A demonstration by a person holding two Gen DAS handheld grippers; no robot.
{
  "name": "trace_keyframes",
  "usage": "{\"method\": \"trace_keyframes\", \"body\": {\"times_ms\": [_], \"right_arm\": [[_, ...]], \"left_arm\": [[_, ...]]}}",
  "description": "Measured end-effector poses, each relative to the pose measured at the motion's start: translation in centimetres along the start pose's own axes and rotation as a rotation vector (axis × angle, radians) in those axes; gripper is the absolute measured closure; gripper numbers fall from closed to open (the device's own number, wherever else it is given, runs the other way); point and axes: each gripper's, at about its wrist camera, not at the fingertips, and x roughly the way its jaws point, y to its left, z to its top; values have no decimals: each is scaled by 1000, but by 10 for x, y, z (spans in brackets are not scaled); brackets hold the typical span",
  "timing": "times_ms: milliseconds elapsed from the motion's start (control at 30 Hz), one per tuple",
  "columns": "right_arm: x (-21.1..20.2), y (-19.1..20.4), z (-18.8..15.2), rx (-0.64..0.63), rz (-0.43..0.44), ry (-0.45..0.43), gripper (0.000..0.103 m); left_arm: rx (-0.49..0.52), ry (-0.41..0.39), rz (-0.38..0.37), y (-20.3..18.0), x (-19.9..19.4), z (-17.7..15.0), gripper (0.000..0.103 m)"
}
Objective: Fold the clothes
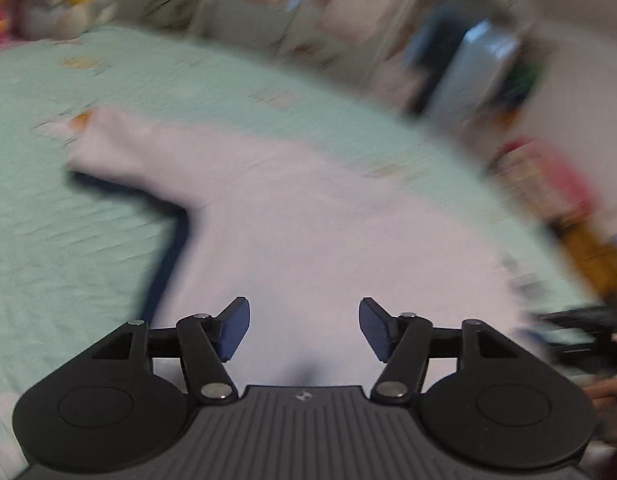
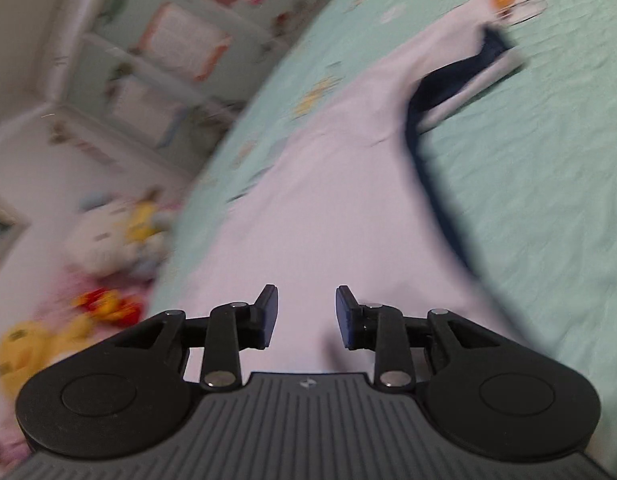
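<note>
Nearest the left wrist camera, the left tongs [image 1: 304, 328] stand wide apart with nothing between their blue pads [image 1: 234, 330], and they hang over the near part of a white shirt [image 1: 308, 216]. The shirt lies spread on a bed covered by a mint-green sheet [image 1: 80, 248]. One sleeve [image 1: 120, 148] reaches away to the upper left, flat on the sheet, and a dark blue edge shows along the shirt's left side below that sleeve. Beyond the bed the picture is badly blurred: pale shelves [image 1: 268, 4] stand behind it, and stuffed toys [image 1: 64, 0] sit at the far left corner.

In the right wrist view, the right tongs [image 2: 306, 316] are also parted, by a narrower gap than the left pair, and hold nothing; the white shirt [image 2: 328, 208] fills the space under and ahead of them. From here the shirt runs up toward the top right, where the sleeve [image 2: 444, 44] ends near an orange print on the sheet [image 2: 548, 184]. A dark blue strip [image 2: 456, 76] lies beside the sleeve and runs down the shirt's right edge. To the left, off the bed, blurred toys [image 2: 108, 304] in yellow and red lie on the floor before pale shelves [image 2: 156, 52].
</note>
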Motion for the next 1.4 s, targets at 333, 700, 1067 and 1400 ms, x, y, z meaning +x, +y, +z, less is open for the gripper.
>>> {"method": "trace_keyframes", "body": {"times_ms": [333, 700, 1067, 1400], "right_arm": [[-38, -51, 56, 75, 24, -198, 71], [-11, -103, 172, 75, -88, -317, 57], [58, -113, 225, -16, -58, -167, 58], [77, -62, 216, -245, -142, -136, 102]], "left_arm": [[-197, -204, -77, -77, -8, 11, 43], [-330, -388, -111, -127, 75, -20, 24], [-341, -384, -159, -120, 80, -15, 22], [-342, -385, -169, -118, 77, -23, 22]]}}
